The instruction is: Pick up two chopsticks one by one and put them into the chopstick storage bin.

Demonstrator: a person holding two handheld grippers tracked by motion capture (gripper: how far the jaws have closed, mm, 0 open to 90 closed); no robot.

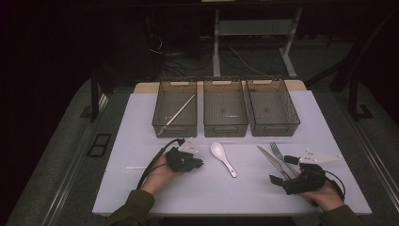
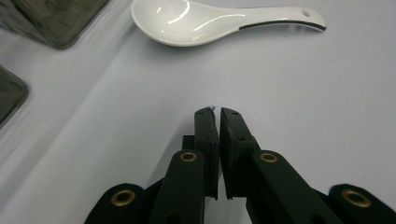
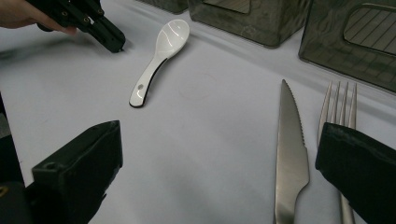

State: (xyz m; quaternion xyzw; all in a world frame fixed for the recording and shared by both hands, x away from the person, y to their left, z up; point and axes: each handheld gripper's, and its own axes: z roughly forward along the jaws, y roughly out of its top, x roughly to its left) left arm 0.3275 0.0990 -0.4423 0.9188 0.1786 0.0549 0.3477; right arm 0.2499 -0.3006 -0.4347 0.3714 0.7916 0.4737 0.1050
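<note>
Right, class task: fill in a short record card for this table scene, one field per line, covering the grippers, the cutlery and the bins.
left gripper: shut, nothing between the jaws, pointing toward the spoon
right gripper: open, jaws on either side of the knife
spoon: white, on the table, untouched
knife: flat on the table beside the fork
bins: three in a row; left bin holds a thin stick
table: white surface

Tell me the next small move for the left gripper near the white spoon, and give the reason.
Probably open the left gripper and ease it toward the white spoon. Its jaws stand shut with nothing between them, pointed at the spoon, which lies flat on the table just ahead, untouched. Shut jaws cannot take the spoon. The right gripper waits open over the knife and fork.
</note>
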